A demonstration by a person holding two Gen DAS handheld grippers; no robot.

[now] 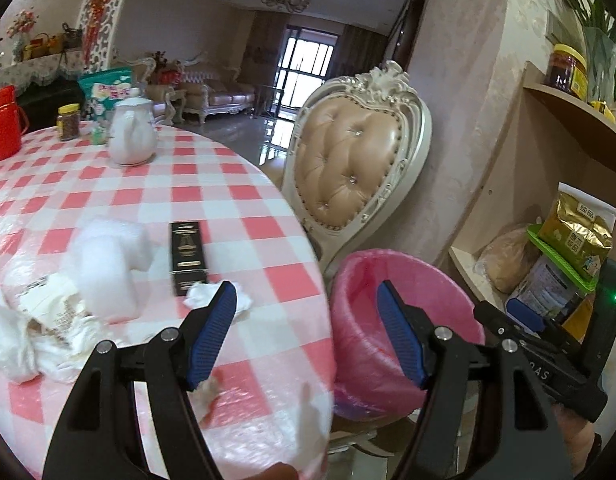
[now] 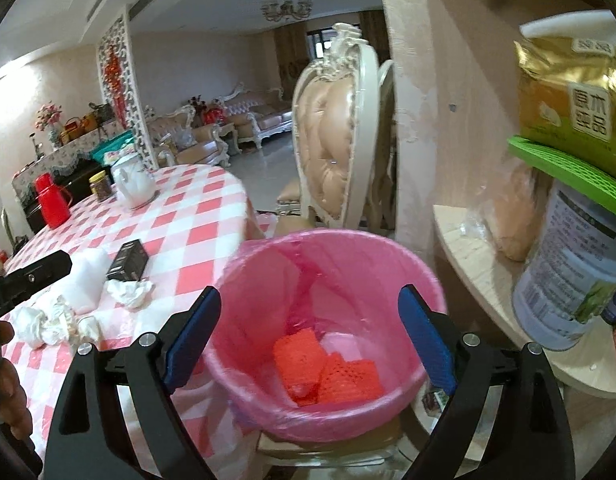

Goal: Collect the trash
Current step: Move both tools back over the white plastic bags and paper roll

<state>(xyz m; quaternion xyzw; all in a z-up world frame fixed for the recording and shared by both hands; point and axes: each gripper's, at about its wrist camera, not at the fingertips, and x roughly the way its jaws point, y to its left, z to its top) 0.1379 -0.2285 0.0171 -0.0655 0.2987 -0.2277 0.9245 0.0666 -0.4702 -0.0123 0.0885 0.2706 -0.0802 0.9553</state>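
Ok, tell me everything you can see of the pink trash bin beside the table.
The pink trash bin is a round, upright tub lined with a thin, translucent pink plastic bag folded over its rim. It stands beside the checked table, in front of a cream padded chair and left of a wooden shelf. Orange-red mesh pieces lie at its bottom. The right hand-held gripper hovers open above it, not touching.
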